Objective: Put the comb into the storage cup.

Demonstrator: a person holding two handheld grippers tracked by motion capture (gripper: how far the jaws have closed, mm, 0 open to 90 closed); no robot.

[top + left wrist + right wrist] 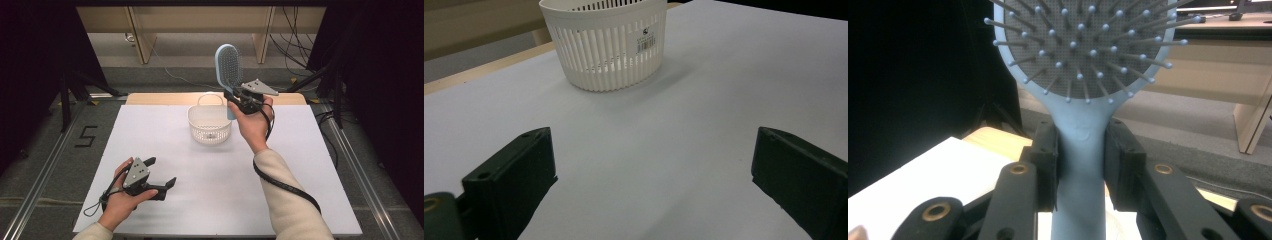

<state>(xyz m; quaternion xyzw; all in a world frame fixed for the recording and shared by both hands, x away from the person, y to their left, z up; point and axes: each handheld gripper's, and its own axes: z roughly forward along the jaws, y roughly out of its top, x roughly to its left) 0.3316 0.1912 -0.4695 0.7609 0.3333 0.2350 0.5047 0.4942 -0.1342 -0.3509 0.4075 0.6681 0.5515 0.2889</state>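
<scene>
The surface (pixel 300 165) is a flat white top with a strip of pale wood showing along its far edge. A white slatted basket (pixel 210 125) with a thin arched handle stands directly on it, upright, toward the far middle. In the left gripper view the basket (pixel 606 45) bears a small barcode sticker on its wall, and bare white top stretches around it.

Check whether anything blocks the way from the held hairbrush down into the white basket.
Nothing visible does. The right tool holds the hairbrush upright by its handle, above and just right of the basket, whose top is open. Its raised handle arches over the far rim.
</scene>
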